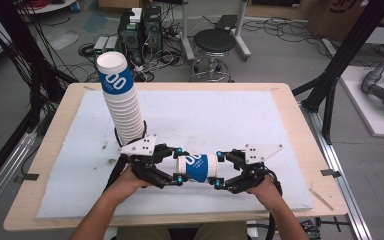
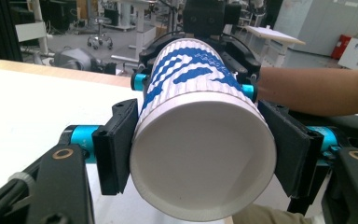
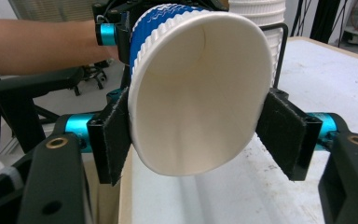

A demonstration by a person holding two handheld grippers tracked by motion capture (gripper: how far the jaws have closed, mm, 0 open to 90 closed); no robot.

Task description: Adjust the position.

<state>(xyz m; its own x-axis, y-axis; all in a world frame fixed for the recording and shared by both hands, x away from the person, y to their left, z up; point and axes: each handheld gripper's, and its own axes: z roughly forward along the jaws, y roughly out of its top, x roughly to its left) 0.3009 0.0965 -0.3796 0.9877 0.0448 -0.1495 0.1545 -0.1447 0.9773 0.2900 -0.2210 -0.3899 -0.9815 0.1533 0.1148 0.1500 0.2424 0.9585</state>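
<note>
1. The paper cup (image 1: 198, 167), white with a blue band, lies on its side in the air just above the worktop (image 1: 290, 107), its long axis running across the high view from one gripper to the other.
2. In the left gripper view the cup's flat closed base faces the camera; in the right gripper view its open mouth faces the camera, squeezed into an oval. So the base points to the person's left and the mouth to the person's right.
3. The left gripper (image 1: 176, 165) has its jaws clenched on the base end of the cup, one black pad pressing each side of the wall.
4. The right gripper (image 1: 219, 169) has its jaws grasping the mouth end of the cup, and its pads (image 3: 113, 135) dent the rim inward.
5. The cup sits between the two grippers, which face each other, near the front middle of the worktop.
6. A tall leaning stack of cups (image 1: 121, 102) stands just behind the left gripper.
7. The worktop is a pale wooden board covered by a white sheet (image 1: 220, 115).
8. Behind it, on a grey floor, stand a black round stool (image 1: 214, 42) and computer cases (image 1: 140, 30) among loose cables.
</note>
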